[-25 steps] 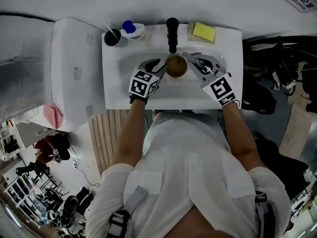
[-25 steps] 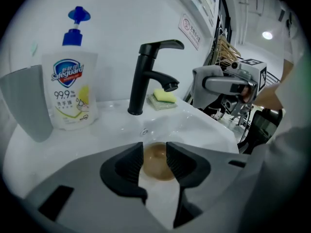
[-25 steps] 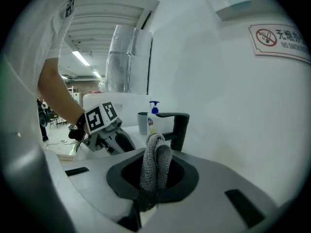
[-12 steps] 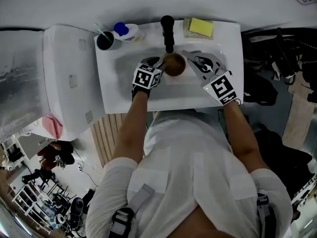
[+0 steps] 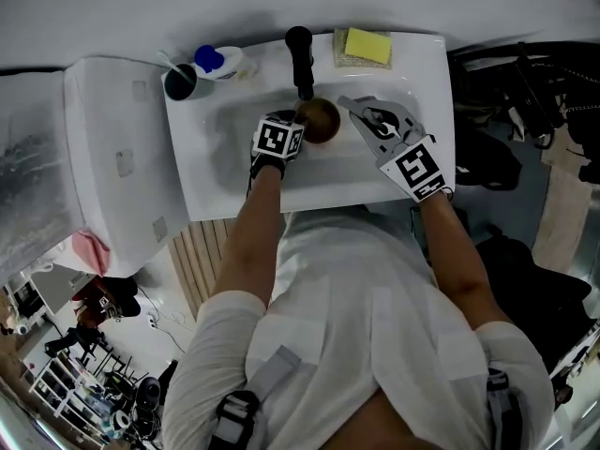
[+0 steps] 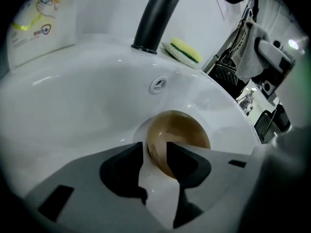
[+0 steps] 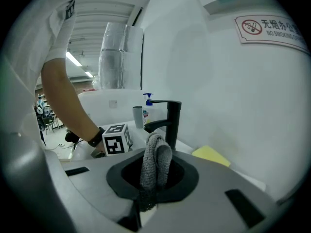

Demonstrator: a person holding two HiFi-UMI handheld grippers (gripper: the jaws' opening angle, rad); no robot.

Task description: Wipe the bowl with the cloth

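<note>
White ceramic sink basin (image 5: 216, 129) holds the round brown bowl (image 6: 187, 130) straight ahead of our left gripper (image 6: 156, 149). Its jaws have just been opening, with the near rim between them unpinched. To the bowl's right, our right gripper (image 7: 154, 174) pinches the grey knitted cloth (image 7: 158, 149).

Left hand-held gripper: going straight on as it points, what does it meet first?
The brown bowl in the sink: its near rim sits between the left hand-held gripper's jaws, which have just been opening. Contact unclear.
</note>
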